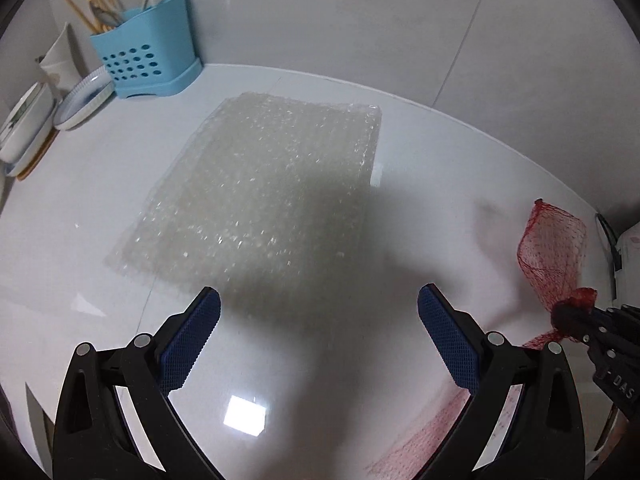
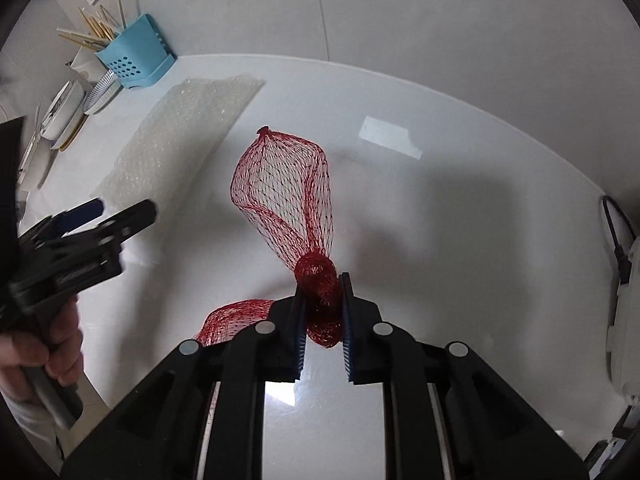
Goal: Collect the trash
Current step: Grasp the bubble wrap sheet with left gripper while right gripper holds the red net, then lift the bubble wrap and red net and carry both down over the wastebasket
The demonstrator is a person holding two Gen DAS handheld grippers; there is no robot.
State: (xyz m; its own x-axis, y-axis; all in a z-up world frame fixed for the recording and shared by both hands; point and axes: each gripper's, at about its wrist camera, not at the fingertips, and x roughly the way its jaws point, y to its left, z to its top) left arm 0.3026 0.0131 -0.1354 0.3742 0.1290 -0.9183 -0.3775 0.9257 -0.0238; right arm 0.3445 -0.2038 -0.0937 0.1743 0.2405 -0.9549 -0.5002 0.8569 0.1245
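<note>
A blue caddy (image 1: 146, 50) of chopsticks and stacked dishes (image 1: 48, 114) stand at the far left of the white bench (image 1: 440, 152). A bubble wrap sheet (image 1: 260, 188) lies flat at its middle, nothing on it. The left tool (image 1: 319, 306) hangs wide over the sheet's near edge, holding nothing. To the right, the right tool (image 2: 323, 294) is clamped on the bunched neck of a red net (image 2: 284, 184), whose loose body billows beyond the pads.

counter (image 1: 440, 152): glossy, smooth | net bag (image 2: 284, 184): red mesh | bubble wrap (image 1: 260, 192): clear plastic
</note>
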